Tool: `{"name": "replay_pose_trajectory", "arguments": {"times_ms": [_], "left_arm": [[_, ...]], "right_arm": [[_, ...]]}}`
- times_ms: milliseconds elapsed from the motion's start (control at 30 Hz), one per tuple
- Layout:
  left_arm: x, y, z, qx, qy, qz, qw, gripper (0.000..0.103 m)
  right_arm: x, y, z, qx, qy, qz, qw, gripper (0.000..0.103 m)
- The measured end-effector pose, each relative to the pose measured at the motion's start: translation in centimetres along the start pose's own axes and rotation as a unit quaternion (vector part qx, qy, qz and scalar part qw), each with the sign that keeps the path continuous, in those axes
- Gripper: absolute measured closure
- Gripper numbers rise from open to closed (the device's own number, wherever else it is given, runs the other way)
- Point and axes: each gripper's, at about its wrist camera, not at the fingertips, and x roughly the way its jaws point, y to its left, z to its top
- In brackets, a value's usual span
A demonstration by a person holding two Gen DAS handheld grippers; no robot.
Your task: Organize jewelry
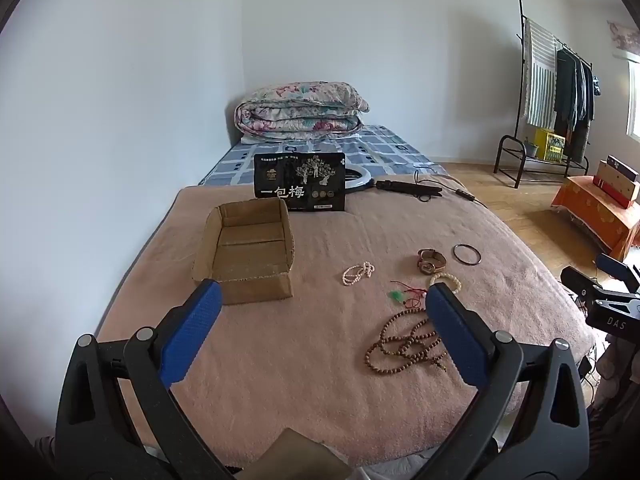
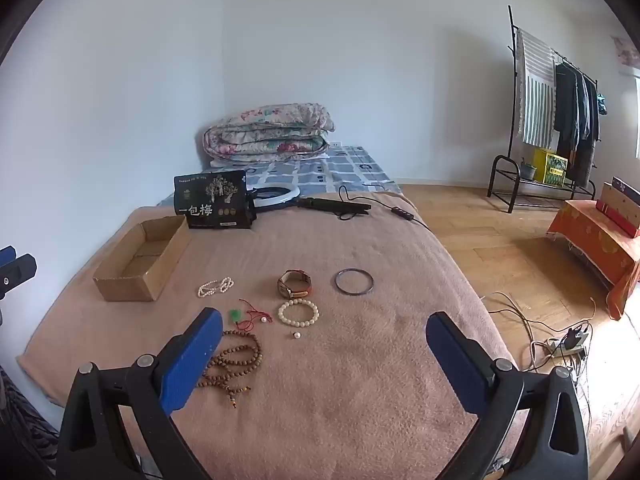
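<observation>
Hand-held gripper just behind pearl.

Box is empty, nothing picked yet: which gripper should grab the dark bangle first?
Right, probably. The bangle lies ahead between the open right gripper fingers. From the open left gripper it sits far right, beyond the watch.

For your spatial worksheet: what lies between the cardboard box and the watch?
The small white pearl strand lies between box and watch; right wrist view.
</observation>
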Motion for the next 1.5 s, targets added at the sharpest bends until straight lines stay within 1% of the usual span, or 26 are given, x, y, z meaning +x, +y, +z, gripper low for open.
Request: {"name": "replay_pose_trajectory", "arguments": {"times_ms": [367,667,767,867,900,1000,1033,1200,1233,1500], "left_arm": [[-0.2,0.1,0.3,0.003,-0.006,0.001,1.0000,0.000],[-0.3,0.3,0.7,0.003,-0.009,0.002,1.0000,0.000],[-1.2,0.6,1.2,0.002,-0.010,0.002,0.9999,0.000],[-1.4,0.8,1.6,0.003,-0.009,0.001,1.0000,0.000],[-1.3,0.6,1.1,0.001,-0.011,0.002,0.9999,0.000],[-1.6,0.7,1.5,0.002,-0.010,0.002,0.9999,0.000],[-1.2,0.6,1.0,0.001,-0.012,0.002,0.9999,0.000],[-1.6,0.9,1.7,0.001,-0.011,0.002,0.9999,0.000],[-1.2,0.6,1.0,0.001,-0.012,0.002,0.9999,0.000],[-1.8,1.0,1.8,0.002,-0.011,0.002,0.9999,0.000]], "right_arm": [[-0.2,0.4,-0.1,-0.008,0.003,-0.002,1.000,0.000],[0.5,0.2,-0.2,-0.003,0.003,-0.004,1.000,0.000],[0.5,0.1,-0.3,0.001,0.002,-0.004,1.000,0.000],[0.5,0.0,-0.2,0.003,0.002,-0.003,1.000,0.000],[0.5,0.0,-0.2,0.002,0.003,-0.003,1.000,0.000],[0.5,0.0,-0.2,0.000,0.004,-0.003,1.000,0.000],[0.5,0.0,-0.2,0.000,0.004,-0.003,1.000,0.000],[0.5,0.0,-0.2,0.000,0.006,-0.003,1.000,0.000],[0.5,0.0,-0.1,0.000,0.006,-0.002,1.000,0.000],[0.6,0.0,-0.2,0.000,0.007,-0.003,1.000,0.000]]}}
